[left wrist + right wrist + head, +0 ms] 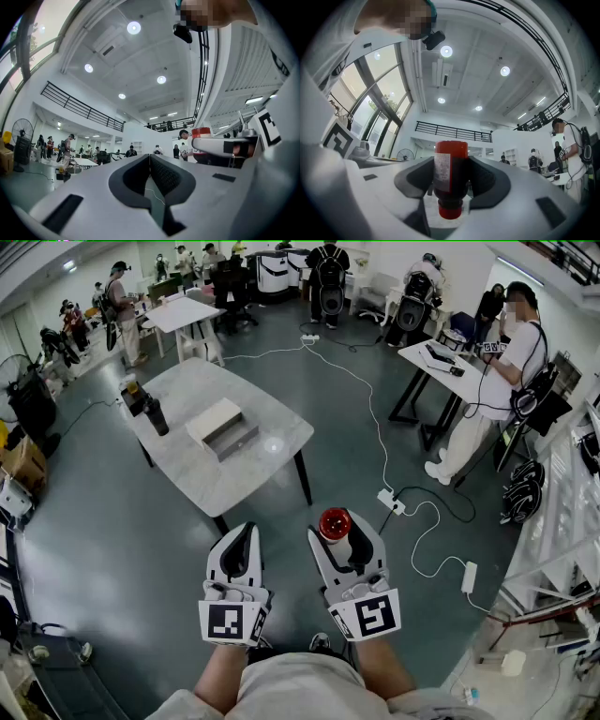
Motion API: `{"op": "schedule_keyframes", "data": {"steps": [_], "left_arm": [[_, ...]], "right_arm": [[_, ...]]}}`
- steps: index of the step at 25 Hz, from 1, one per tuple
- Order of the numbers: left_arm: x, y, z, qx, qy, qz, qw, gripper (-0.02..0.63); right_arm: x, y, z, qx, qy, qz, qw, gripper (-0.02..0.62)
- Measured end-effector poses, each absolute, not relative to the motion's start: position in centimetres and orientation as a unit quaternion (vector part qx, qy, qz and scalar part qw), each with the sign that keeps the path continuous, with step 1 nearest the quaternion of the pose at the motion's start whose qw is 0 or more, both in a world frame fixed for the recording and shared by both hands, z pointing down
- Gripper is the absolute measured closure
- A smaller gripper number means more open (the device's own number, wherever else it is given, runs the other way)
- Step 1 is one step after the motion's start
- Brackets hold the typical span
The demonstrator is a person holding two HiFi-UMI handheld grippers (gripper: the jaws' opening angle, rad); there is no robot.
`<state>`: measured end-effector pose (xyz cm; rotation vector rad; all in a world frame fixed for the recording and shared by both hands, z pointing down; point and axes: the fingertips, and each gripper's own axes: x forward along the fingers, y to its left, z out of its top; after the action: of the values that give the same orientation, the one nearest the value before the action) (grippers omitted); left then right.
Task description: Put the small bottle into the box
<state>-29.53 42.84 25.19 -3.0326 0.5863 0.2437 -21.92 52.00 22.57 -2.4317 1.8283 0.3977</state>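
Right gripper view: right hand-held gripper grips the small bottle; left hand-held gripper is closed, empty. Box sits upper left on the surface; placing remains.

The small bottle gleams glossy red, plastic by the look of it, with a matt white paper label. The left gripper and right gripper both wear smooth, matt white plastic shells, and the dark pads look ribbed and rubbery. Farther off, the table has a smooth, pale, stone-look top. The box on it is pale and matt, and the floor is grey with a soft sheen.
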Motion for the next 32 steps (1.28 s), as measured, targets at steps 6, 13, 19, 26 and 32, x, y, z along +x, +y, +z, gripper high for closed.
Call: {"op": "schedule_keyframes", "data": {"steps": [6, 13, 19, 26, 32], "left_arm": [[-28.4, 44.1, 25.9, -0.978, 0.196, 0.070, 0.018, 0.584], [-25.7, 47.1, 27.0, -0.979, 0.195, 0.066, 0.015, 0.583], [-23.0, 48.8, 29.7, -0.980, 0.194, 0.039, 0.007, 0.583], [-18.3, 45.2, 30.4, -0.983, 0.183, 0.028, 0.004, 0.583], [-13.2, 38.2, 31.1, -0.984, 0.176, 0.030, 0.000, 0.583]], "right_arm": [[-19.2, 54.8, 23.3, -0.804, 0.582, 0.118, 0.039, 0.360], [-16.0, 58.0, 24.8, -0.801, 0.588, 0.103, 0.037, 0.360], [-13.6, 58.9, 27.0, -0.793, 0.602, 0.080, 0.045, 0.360], [-9.8, 55.3, 28.1, -0.790, 0.608, 0.063, 0.051, 0.360], [-5.5, 47.6, 28.6, -0.783, 0.617, 0.061, 0.049, 0.360]]}}
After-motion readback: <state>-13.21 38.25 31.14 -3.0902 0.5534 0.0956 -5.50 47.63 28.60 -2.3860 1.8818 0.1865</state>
